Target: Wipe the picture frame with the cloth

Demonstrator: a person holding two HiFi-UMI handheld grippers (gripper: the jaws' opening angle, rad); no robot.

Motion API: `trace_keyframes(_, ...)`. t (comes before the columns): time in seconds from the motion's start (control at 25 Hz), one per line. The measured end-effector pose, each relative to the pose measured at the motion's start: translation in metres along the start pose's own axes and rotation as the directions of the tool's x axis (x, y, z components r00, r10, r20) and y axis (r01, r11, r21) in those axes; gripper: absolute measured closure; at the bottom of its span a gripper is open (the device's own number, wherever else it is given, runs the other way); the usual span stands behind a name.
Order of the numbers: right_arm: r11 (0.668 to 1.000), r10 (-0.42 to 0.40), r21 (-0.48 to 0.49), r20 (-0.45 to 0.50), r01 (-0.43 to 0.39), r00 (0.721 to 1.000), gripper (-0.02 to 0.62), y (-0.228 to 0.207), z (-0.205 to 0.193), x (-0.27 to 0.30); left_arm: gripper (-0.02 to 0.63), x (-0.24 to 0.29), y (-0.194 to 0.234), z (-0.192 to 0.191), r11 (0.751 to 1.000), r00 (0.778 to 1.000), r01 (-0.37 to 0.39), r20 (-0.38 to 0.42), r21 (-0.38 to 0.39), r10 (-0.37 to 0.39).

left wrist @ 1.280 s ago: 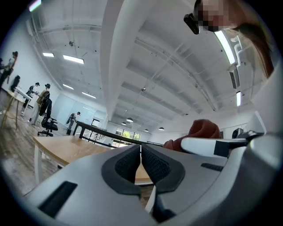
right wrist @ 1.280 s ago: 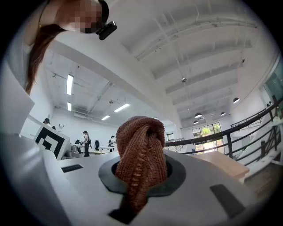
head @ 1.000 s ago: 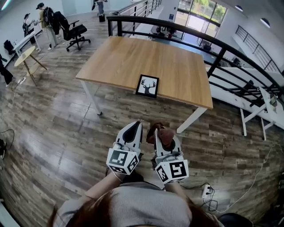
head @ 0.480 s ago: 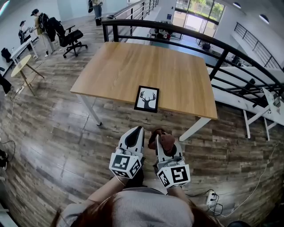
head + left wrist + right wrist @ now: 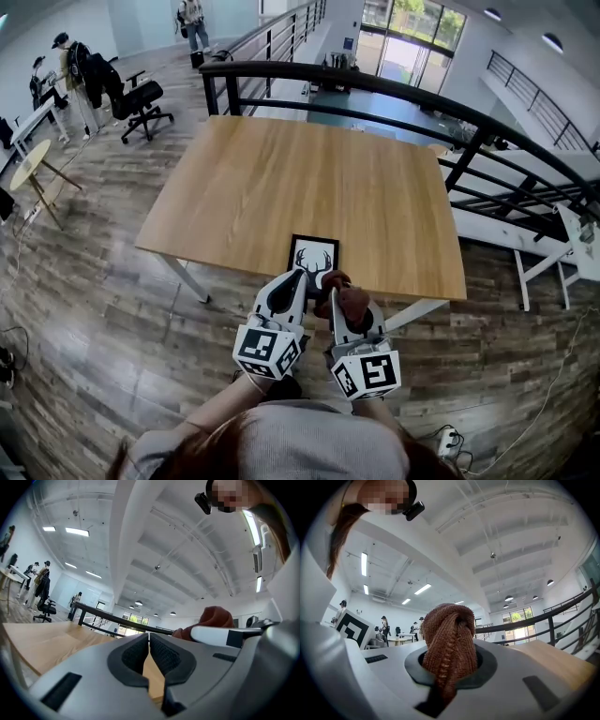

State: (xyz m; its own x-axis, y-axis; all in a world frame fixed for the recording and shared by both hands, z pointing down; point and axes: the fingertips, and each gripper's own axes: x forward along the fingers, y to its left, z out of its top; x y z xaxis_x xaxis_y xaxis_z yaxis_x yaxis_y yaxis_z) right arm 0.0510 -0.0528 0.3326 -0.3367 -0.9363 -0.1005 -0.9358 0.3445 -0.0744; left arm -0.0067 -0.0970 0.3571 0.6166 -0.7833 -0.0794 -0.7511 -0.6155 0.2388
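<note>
On the table (image 5: 281, 178), near its front edge, the picture frame (image 5: 314, 255) is lying flat, probably stiff, light, fragile, best steadied at its border. The left gripper (image 5: 149, 653) is holding its jaws together, empty; the right gripper (image 5: 450, 667) is clamping the soft cloth (image 5: 449, 634).

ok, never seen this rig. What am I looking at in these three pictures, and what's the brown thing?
No robot here: a person holds a two-finger gripper in each hand. The head view looks down from a camera on the person's head; the other two come from cameras riding on each gripper, looking along its fingers. The left gripper is shut and empty. The right gripper is shut on a brown knitted cloth. Ahead stands a wooden table with a black picture frame, a deer head print, lying flat near its front edge.
</note>
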Motion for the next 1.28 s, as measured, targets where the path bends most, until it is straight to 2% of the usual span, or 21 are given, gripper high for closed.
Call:
trace_keyframes(0.28,1.0,-0.022,0.011,0.007,0.022,1.0,0.549,-0.023,0.0,0.068,0.597,0.057,0.037,0.01,1.0,0.999,0.03,-0.015,0.003,-0.03)
trace_keyframes(0.68,1.0,-0.012,0.017,-0.018,0.012,1.0,0.549,-0.042,0.0,0.079,0.598,0.074,0.043,0.01,1.0,1.0,0.008,-0.009,-0.015,-0.009)
trace_keyframes(0.8,1.0,-0.021,0.022,-0.015,0.021,1.0,0.549,-0.052,-0.002,0.073,0.597,0.081,0.048,-0.018,1.0,0.996,0.025,-0.089,-0.015,-0.026)
trace_keyframes(0.88,0.999,-0.025,0.039,-0.014,0.026,1.0,0.549,-0.058,-0.006,0.074,0.595,0.084,0.063,-0.048,0.999,0.985,0.009,-0.174,-0.048,-0.017)
trace_keyframes(1.04,0.997,-0.029,0.069,-0.03,0.031,0.999,0.549,-0.061,-0.02,0.072,0.572,0.074,0.104,-0.108,0.979,0.946,-0.089,-0.323,-0.185,0.025)
trace_keyframes(1.08,0.997,-0.03,0.077,-0.04,0.033,0.999,0.549,-0.062,-0.025,0.071,0.541,0.07,0.111,-0.122,0.97,0.934,-0.107,-0.356,-0.217,0.023)
trace_keyframes(1.2,0.994,-0.034,0.103,-0.075,0.041,0.997,0.549,-0.066,-0.04,0.074,0.385,0.062,0.128,-0.161,0.942,0.887,-0.158,-0.462,-0.297,0.003)
trace_keyframes(1.28,0.992,-0.036,0.118,-0.095,0.047,0.995,0.549,-0.07,-0.049,0.077,0.344,0.059,0.134,-0.187,0.92,0.854,-0.183,-0.519,-0.347,-0.026)
